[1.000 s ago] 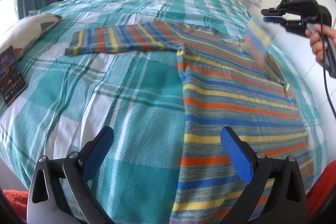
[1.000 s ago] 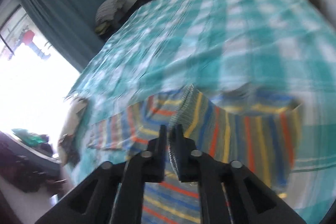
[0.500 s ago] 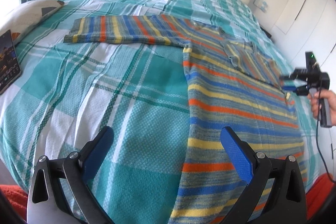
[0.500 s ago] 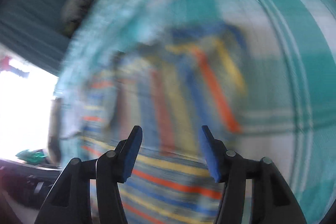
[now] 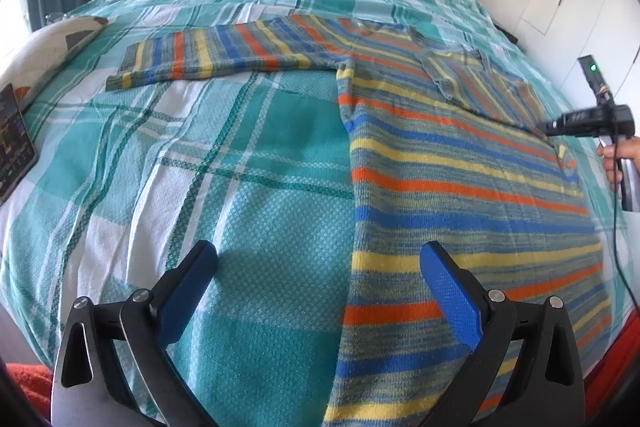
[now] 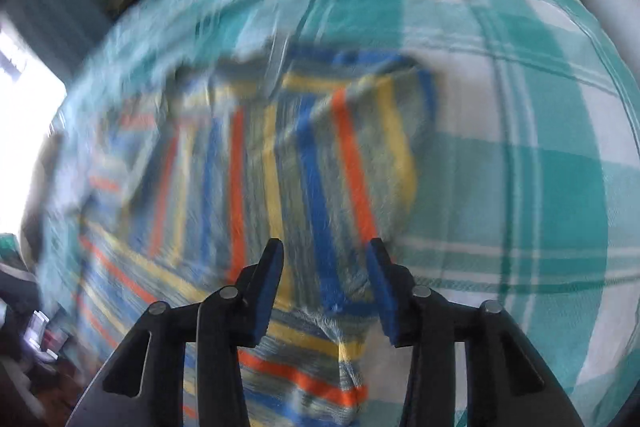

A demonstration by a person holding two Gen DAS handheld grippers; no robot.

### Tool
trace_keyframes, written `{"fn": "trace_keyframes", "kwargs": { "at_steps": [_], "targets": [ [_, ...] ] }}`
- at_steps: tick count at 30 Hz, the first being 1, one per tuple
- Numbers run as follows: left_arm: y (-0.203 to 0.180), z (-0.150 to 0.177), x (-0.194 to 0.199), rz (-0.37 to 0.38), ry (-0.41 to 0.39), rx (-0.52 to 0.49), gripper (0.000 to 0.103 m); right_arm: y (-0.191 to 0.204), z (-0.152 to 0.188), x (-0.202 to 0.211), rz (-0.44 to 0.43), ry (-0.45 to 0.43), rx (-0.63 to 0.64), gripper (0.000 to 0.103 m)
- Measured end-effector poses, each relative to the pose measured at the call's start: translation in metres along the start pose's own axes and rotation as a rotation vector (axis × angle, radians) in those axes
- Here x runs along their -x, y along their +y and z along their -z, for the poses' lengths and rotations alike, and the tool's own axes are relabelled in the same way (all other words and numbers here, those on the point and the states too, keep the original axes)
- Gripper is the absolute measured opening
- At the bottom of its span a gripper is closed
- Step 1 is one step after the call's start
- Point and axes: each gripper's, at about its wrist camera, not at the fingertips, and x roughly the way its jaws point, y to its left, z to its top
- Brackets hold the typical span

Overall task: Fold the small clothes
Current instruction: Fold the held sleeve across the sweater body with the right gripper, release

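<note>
Striped knitted sweater (image 5: 460,187) lying flat on the checked bed (image 5: 240,167), toward its right side. One sleeve (image 5: 224,53) is stretched out to the left; the other sleeve (image 5: 472,87) is already folded across the chest. The knit is judged light, soft and limp. It will sag and drag on the cover if lifted by a single point, and its loose weave may slip from a shallow pinch. The best holds appear to be the doubled edges: the cuff of the outstretched sleeve, the shoulder seam and the near hem corners. The left tool (image 5: 319,251) hovers above the near hem, its jaws spread wide and holding nothing. The right tool (image 6: 324,247) points down at the folded right edge. Its jaws have just been closing but stand a little apart, with knit showing in the gap and no pad seen pressing on it.
</note>
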Motion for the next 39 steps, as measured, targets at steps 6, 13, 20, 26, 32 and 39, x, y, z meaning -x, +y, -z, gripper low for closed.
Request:
{"fn": "trace_keyframes", "kwargs": {
  "at_steps": [6, 13, 20, 26, 32, 39],
  "targets": [
    [0.002, 0.000, 0.000, 0.008, 0.001, 0.005, 0.102, -0.047, 0.026, 0.010, 0.094, -0.076, -0.193, 0.000],
    [0.004, -0.001, -0.003, 0.013, 0.009, 0.021, 0.102, -0.049, 0.015, 0.025, 0.035, -0.110, -0.117, 0.003],
    [-0.001, 0.000, -0.011, -0.023, 0.026, -0.012, 0.102, -0.036, -0.030, -0.012, 0.077, -0.081, -0.051, 0.004],
    [-0.002, 0.000, -0.011, -0.019, 0.024, -0.019, 0.102, -0.046, -0.016, 0.015, 0.049, -0.167, -0.103, 0.012],
    [-0.004, 0.002, -0.011, -0.035, 0.025, -0.033, 0.102, -0.033, 0.028, -0.006, -0.013, -0.005, -0.007, 0.004],
    [-0.003, 0.006, -0.001, -0.011, 0.007, -0.032, 0.102, -0.015, 0.079, 0.054, -0.141, -0.090, -0.006, 0.022]
  ]
}}
